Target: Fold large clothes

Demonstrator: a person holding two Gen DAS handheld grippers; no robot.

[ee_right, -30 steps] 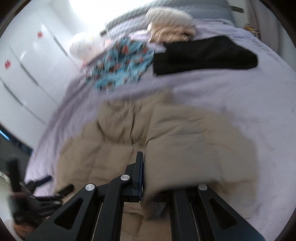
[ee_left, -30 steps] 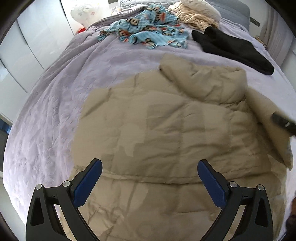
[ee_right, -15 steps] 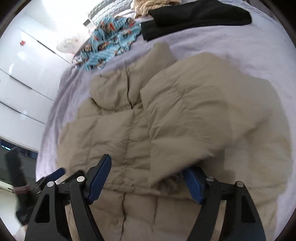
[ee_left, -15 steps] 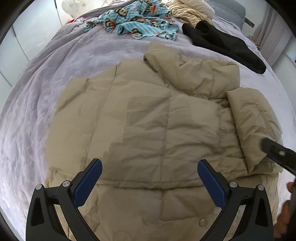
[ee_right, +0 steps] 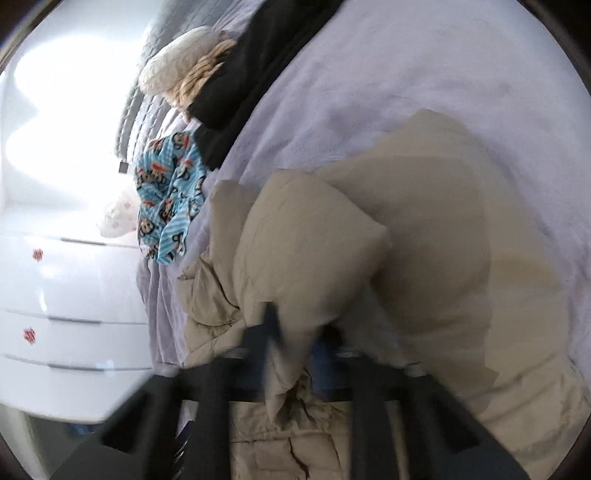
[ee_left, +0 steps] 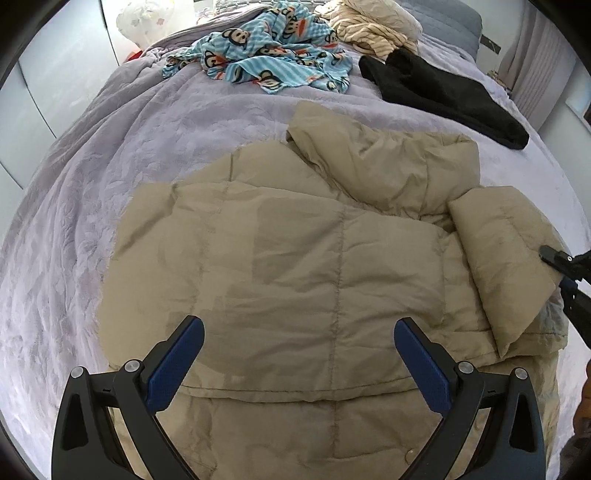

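A tan puffer jacket (ee_left: 303,258) lies spread on the lavender bedspread (ee_left: 92,192), hood toward the far end. Its right sleeve (ee_left: 506,258) is folded in over the body. My left gripper (ee_left: 299,362) is open and empty, hovering above the jacket's lower half. My right gripper (ee_right: 295,339) is shut on the sleeve's cuff end (ee_right: 295,266), which bunches up between the fingers; the view is motion-blurred. The right gripper also shows at the right edge of the left wrist view (ee_left: 565,266).
A blue monkey-print cloth (ee_left: 273,62), a cream striped garment (ee_left: 373,26) and a black garment (ee_left: 443,92) lie at the far end of the bed. White wardrobe doors (ee_right: 48,295) stand on the left side. A grey headboard (ee_left: 443,11) is beyond.
The right gripper, open half a second ago, has shut on the sleeve end and swung sideways. The left gripper has drifted slightly, still open over the jacket.
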